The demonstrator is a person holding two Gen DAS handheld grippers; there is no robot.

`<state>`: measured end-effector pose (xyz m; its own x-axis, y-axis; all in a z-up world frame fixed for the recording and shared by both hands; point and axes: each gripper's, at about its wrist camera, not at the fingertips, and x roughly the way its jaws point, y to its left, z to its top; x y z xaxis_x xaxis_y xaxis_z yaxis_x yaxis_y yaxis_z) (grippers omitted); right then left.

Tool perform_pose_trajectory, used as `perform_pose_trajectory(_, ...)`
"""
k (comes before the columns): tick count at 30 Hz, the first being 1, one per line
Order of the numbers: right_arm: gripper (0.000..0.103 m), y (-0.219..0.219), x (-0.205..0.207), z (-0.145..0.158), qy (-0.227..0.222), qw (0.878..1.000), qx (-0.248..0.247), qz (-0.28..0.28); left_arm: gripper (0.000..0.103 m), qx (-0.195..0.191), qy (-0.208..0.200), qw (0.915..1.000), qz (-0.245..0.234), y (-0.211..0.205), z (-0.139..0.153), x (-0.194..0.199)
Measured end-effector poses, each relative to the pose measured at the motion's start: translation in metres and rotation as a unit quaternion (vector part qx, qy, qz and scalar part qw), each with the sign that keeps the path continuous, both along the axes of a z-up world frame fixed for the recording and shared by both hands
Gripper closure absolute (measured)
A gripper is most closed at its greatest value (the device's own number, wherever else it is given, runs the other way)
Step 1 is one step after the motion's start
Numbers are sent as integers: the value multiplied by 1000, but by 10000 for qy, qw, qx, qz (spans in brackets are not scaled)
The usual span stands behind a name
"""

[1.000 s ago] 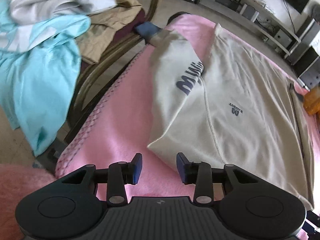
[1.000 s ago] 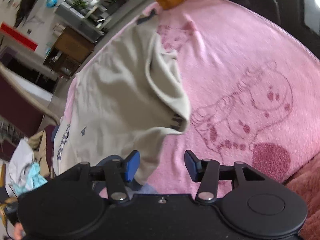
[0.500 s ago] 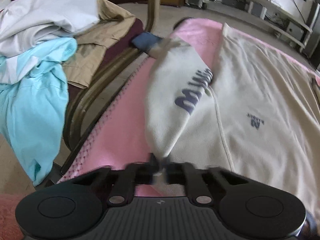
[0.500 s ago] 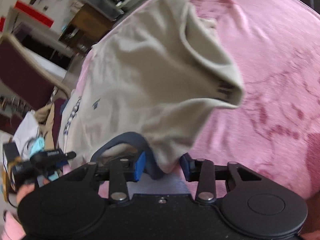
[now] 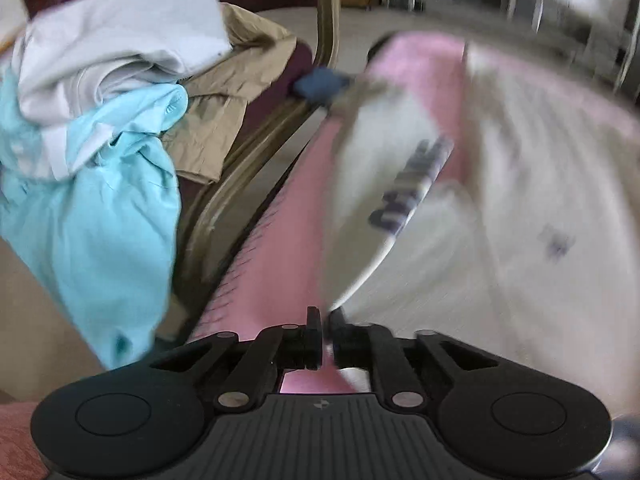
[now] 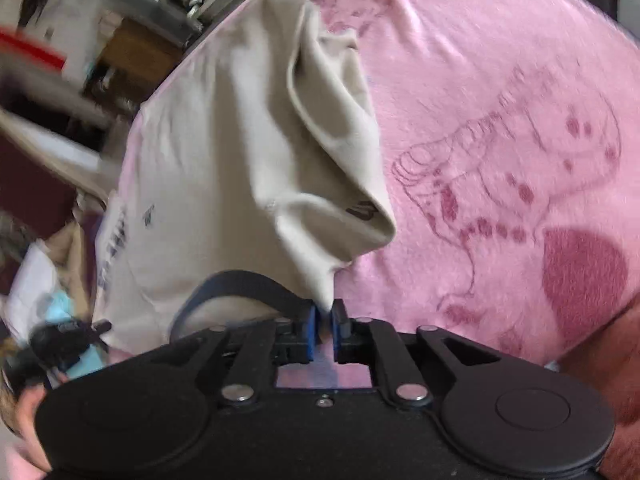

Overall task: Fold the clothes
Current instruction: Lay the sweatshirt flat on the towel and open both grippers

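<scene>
Blur smears the shirt (image 5: 500, 216) in the left view. Only the right view shows the blanket's (image 6: 500, 92) print. The left gripper (image 5: 326, 320) and right gripper (image 6: 324, 316) have just closed, each pinching a shirt corner.

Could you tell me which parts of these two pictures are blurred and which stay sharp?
Left wrist view: the cream shirt and the room behind are smeared; the left gripper and the blue garment are crisper. Right wrist view: the left background is smeared; the right gripper and pink blanket are fairly clear.
</scene>
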<state>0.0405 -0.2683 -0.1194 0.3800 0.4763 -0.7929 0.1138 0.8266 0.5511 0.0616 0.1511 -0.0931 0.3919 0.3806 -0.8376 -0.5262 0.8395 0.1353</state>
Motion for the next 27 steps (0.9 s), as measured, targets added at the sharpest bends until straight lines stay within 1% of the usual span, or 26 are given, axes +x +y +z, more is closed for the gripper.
perform_pose_trajectory(1, 77, 2, -1, 5, -73, 9999, -59, 100, 86, 103, -33, 9999, -34, -3, 4, -4)
perform_pose_trajectory(3, 63, 4, -4, 12, -171, 9995, -141, 237, 79, 310, -100, 9994, -103, -9, 11, -12)
perform_pose_trajectory(4, 63, 3, -5, 14, -143, 9994, -132, 281, 71, 373, -152, 9991, -152, -12, 15, -16)
perform_pose_trajectory(7, 63, -3, -10, 25, -52, 9996, -41, 261, 76, 320, -424, 9978, -395, -25, 30, -33)
perform_pose_trajectory(8, 63, -6, -13, 31, -134, 9996, 19, 235, 82, 302, -515, 9971, -476, -29, 35, -38)
perform_pose_trajectory(9, 63, -7, -15, 37, -257, 9994, 80, 195, 82, 241, -607, 9959, -633, -34, 39, -42)
perform_pose_trajectory(11, 72, -9, -17, 49, -529, 9985, 124, 116, 80, -49, -782, 9889, -1261, -49, 41, -39)
perform_pose_trajectory(12, 83, -7, -13, 52, -707, 9975, 18, 79, 77, -159, -810, 9840, -1577, -58, 39, -35)
perform_pose_trajectory(13, 85, -6, -9, 55, -884, 9960, -89, 43, 75, -193, -773, 9793, -1860, -68, 34, -28)
perform_pose_trajectory(14, 85, -3, -4, 56, -1058, 9942, -204, 21, 75, -147, -690, 9751, -2101, -78, 26, -23)
perform_pose_trajectory(16, 85, 6, 9, 48, -1326, 9902, -444, 58, 75, 64, -458, 9690, -2426, -93, 9, -16)
perform_pose_trajectory(17, 84, 11, 15, 42, -1376, 9885, -617, 70, 75, 185, -334, 9655, -2576, -100, 1, -13)
perform_pose_trajectory(18, 84, 16, 17, 36, -1331, 9876, -817, 154, 75, 333, -189, 9621, -2698, -104, -5, -14)
perform_pose_trajectory(21, 84, 32, 18, 17, -990, 9824, -1486, 552, 75, 741, 260, 9500, -3021, -112, -13, -24)
perform_pose_trajectory(22, 87, 33, 15, 13, -867, 9799, -1673, 656, 75, 804, 411, 9487, -3029, -112, -12, -27)
perform_pose_trajectory(23, 86, 32, 13, 12, -795, 9792, -1742, 670, 75, 805, 513, 9500, -2974, -110, -10, -31)
perform_pose_trajectory(24, 86, 29, 10, 14, -780, 9809, -1682, 585, 76, 776, 575, 9517, -2914, -107, -8, -35)
perform_pose_trajectory(26, 86, 21, 5, 23, -804, 9842, -1521, 414, 80, 589, 484, 9579, -2770, -98, 2, -39)
perform_pose_trajectory(27, 85, 17, 3, 30, -900, 9859, -1373, 327, 79, 492, 305, 9614, -2689, -94, 12, -39)
